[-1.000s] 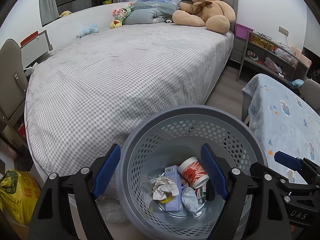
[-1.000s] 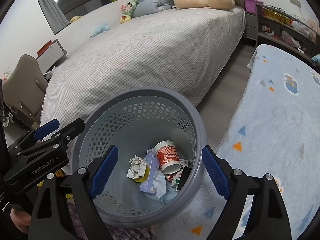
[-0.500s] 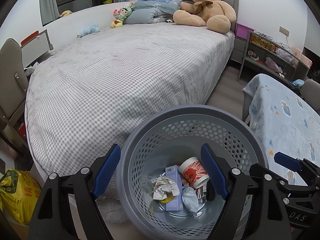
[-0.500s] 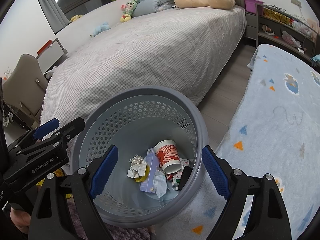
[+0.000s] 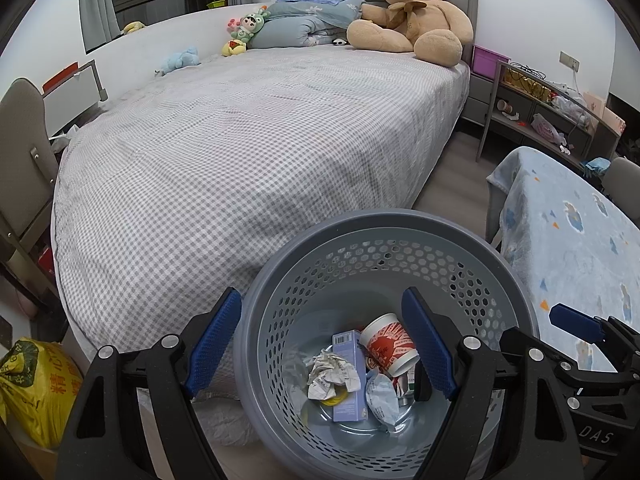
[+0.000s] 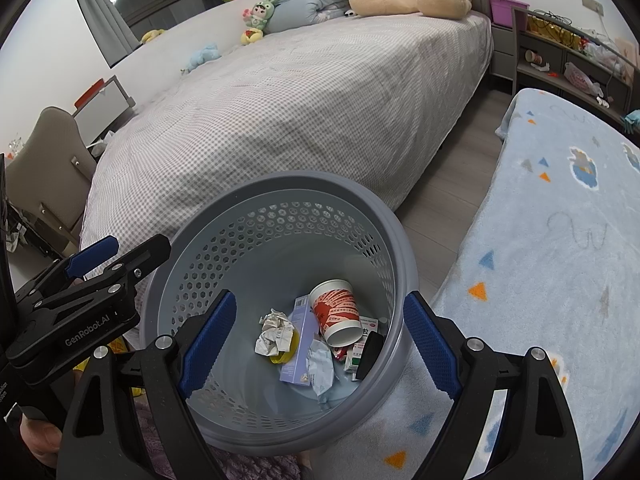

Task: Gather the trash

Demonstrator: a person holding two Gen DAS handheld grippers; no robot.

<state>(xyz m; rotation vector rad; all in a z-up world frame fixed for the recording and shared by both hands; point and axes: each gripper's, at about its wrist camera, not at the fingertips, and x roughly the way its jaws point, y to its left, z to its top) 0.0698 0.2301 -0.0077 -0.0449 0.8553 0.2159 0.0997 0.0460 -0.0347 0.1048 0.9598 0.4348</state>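
Note:
A grey perforated basket stands between the bed and the blanket-covered table. At its bottom lie a red-and-white paper cup, a lilac box, crumpled paper and a crumpled wrapper. My left gripper hovers open over the basket's near-left rim, holding nothing. In the right wrist view the same basket holds the cup and paper. My right gripper hangs open above it, with nothing in it. Each view shows a blue pad of the other gripper beside the basket.
A bed with a grey checked cover fills the space behind the basket, with a teddy bear and soft toys at its head. A table under a pale blue blanket is on the right. A yellow bag and a chair are on the left.

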